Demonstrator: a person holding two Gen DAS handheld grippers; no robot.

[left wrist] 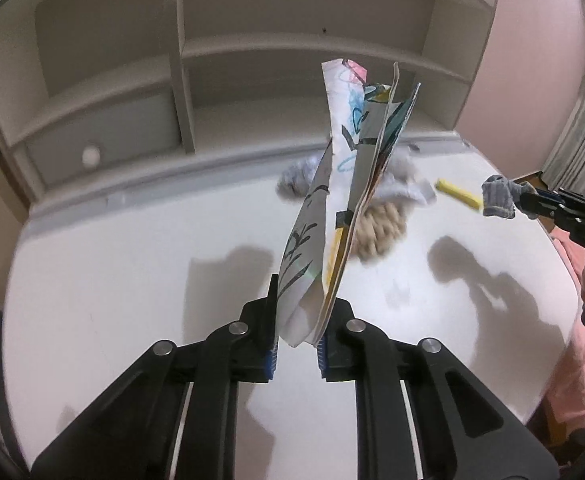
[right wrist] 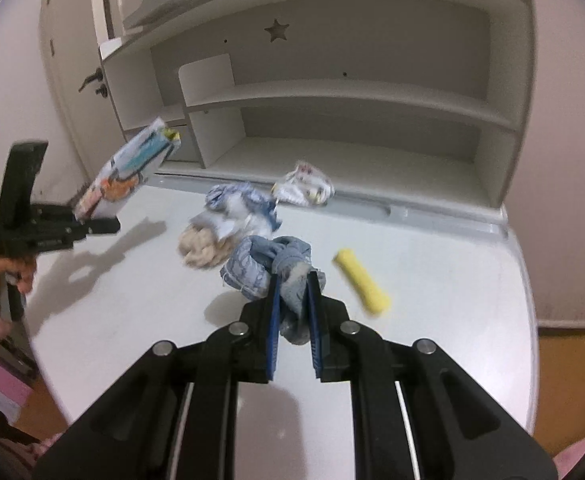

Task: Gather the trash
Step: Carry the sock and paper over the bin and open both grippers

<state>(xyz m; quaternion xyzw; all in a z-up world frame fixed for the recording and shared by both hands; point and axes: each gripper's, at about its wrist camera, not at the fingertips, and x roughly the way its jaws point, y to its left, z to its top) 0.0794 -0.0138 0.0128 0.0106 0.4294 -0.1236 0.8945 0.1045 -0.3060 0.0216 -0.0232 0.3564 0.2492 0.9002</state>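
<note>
My left gripper [left wrist: 306, 300] is shut on a folded sheet of paper [left wrist: 348, 168] with coloured drawings, held up above the white desk [left wrist: 132, 280]. The right wrist view shows that left gripper [right wrist: 92, 222] at the left, with the paper [right wrist: 126, 172] sticking up from it. My right gripper [right wrist: 293, 280] is shut on a crumpled blue-grey cloth [right wrist: 252, 268], lifted over the desk [right wrist: 432, 280]. In the left wrist view the right gripper [left wrist: 522, 200] is at the far right with the cloth [left wrist: 498, 196] in its tips.
On the desk lie a yellow roll [right wrist: 362, 282], a beige knitted bundle [right wrist: 202, 248], a blue-white cloth [right wrist: 244, 208] and a crumpled wrapper [right wrist: 304, 184]. A white shelf hutch [right wrist: 332, 92] stands at the back. A hand [right wrist: 16, 272] in a pink sleeve holds the left gripper.
</note>
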